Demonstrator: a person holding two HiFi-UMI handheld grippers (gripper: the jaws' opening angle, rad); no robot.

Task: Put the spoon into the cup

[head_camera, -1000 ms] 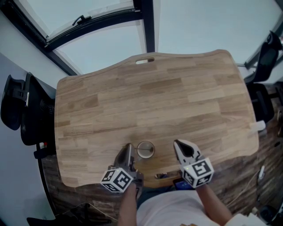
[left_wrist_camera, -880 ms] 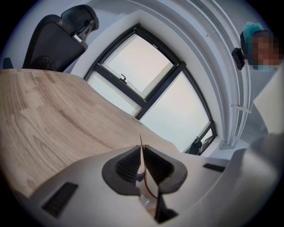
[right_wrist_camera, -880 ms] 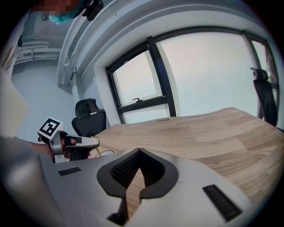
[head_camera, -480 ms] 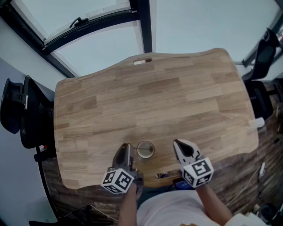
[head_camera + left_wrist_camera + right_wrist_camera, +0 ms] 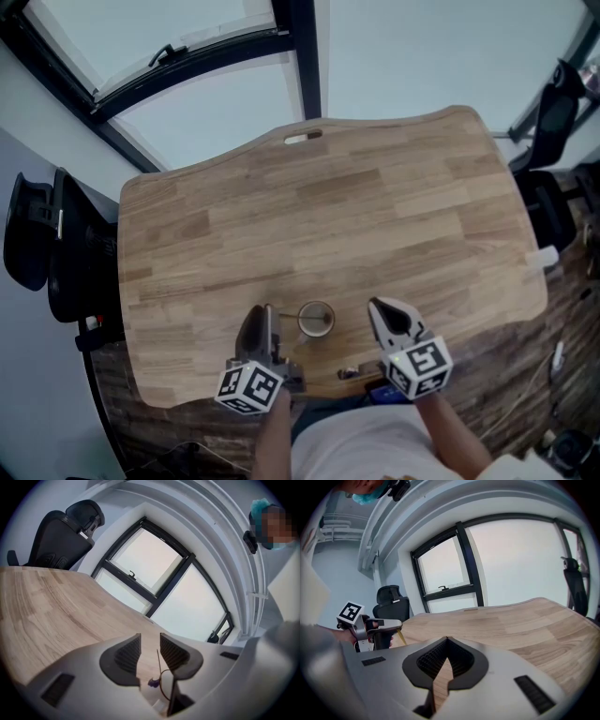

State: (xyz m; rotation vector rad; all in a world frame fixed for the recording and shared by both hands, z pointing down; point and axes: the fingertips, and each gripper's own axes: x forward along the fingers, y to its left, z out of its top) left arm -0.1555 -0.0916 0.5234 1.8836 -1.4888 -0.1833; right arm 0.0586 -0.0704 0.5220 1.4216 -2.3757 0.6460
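Reading as release step — light wooden tabletop (image 5: pixel 328 216) under everything. Grey left gripper (image 5: pixel 150 645) jaws just been opening, nothing between. Grey right gripper (image 5: pixel 447 641) closed, empty, idle. Small round pale cup (image 5: pixel 316 319) between them; thin gold spoon handle (image 5: pixel 401 637) slanting up by left tips — likely dropped in.

One cup (image 5: pixel 316 319), one spoon (image 5: pixel 401 638) (likely), one table (image 5: pixel 328 206), two chairs (image 5: pixel 37 234) (image 5: pixel 561 117).
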